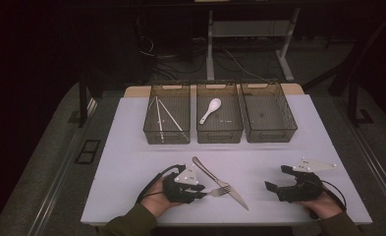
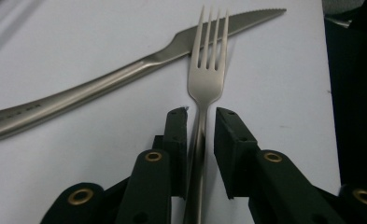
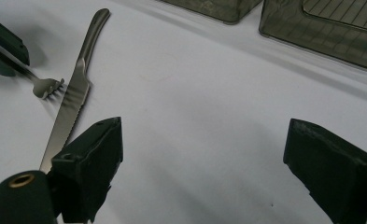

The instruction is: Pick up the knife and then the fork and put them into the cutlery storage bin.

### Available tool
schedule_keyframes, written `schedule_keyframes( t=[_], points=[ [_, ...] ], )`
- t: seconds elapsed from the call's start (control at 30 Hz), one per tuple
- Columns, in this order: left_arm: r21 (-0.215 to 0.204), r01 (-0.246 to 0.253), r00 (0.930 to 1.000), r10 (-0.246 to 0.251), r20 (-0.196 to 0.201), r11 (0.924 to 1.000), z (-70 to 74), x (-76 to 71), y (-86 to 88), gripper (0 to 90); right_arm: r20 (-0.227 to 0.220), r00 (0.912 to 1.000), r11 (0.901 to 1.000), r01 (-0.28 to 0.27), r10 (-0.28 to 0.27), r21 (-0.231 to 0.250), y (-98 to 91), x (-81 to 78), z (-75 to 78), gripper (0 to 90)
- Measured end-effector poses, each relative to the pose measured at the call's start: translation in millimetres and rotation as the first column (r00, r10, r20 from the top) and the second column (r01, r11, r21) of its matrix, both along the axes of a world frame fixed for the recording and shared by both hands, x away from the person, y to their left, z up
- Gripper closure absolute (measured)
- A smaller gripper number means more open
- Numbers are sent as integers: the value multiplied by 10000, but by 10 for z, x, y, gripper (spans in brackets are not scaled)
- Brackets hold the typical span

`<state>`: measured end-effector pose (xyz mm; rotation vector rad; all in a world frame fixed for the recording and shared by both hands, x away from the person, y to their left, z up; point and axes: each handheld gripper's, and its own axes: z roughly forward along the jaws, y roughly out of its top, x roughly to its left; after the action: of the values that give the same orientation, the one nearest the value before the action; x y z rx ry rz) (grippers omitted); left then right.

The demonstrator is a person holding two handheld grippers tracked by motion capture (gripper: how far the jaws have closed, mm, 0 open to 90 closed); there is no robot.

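A metal fork (image 2: 204, 79) lies on the white table, its tines resting over the blade of a metal knife (image 2: 102, 86). My left gripper (image 2: 201, 112) has its jaws on either side of the fork's handle; a gap shows on the right side, so the pads do not press it. From above, the left gripper (image 1: 200, 189) is at the front centre-left, with the fork (image 1: 221, 190) and knife (image 1: 215, 179) just right of it. My right gripper (image 1: 275, 178) rests at the front right, jaws wide open with nothing between them (image 3: 202, 154). It looks toward the knife (image 3: 74, 93) and fork (image 3: 45, 86).
Three dark see-through bins stand in a row at the back of the table: the left bin (image 1: 167, 140) holds white chopsticks (image 1: 160, 115), the middle bin (image 1: 220, 139) holds a white spoon (image 1: 211, 109), and the right bin (image 1: 271, 137) holds nothing. Table edges run close by the hands.
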<state>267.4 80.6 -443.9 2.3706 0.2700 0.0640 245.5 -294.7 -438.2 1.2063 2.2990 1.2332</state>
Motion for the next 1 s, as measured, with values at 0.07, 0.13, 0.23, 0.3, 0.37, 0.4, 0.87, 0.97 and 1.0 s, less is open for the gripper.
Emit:
schedule_keyframes(
  t=[0.07,0.13,0.23,0.3,0.37,0.4,0.87,0.97,1.0],
  points=[
    [-50,-16,10000,16,1,10000,-21,0,-3,763,-5,10000,10000,2,-2,-3,-1,0,0,120],
    [-61,104,9999,-104,32,9999,-28,13,11,792,11,10000,10000,-2,2,-11,-1,-1,1,120],
    [-157,101,9999,-102,-52,9998,-36,11,13,829,18,10000,10000,0,0,-10,-1,-1,2,120],
    [-169,127,9999,-128,-85,9998,-35,11,12,839,6,10000,10000,-5,5,-5,-1,-1,2,120],
    [-176,58,9998,-62,-209,9998,-32,19,12,848,2,10000,10000,-11,11,-1,-1,-2,4,120],
    [-187,16,9997,-20,-241,9998,-32,21,14,848,-1,10000,10000,-19,19,2,-2,-3,5,120],
    [-942,-866,9962,859,-115,9918,129,29,56,850,-525,9972,9943,-474,526,950,-28,-10,157,121],
    [-1051,-937,9954,950,76,9900,192,34,40,850,-499,9966,9931,-605,658,1006,20,-8,185,122],
    [-1135,-974,9950,993,114,9888,209,35,29,850,-516,9960,9923,-673,729,1038,36,-4,196,137]
  ],
)
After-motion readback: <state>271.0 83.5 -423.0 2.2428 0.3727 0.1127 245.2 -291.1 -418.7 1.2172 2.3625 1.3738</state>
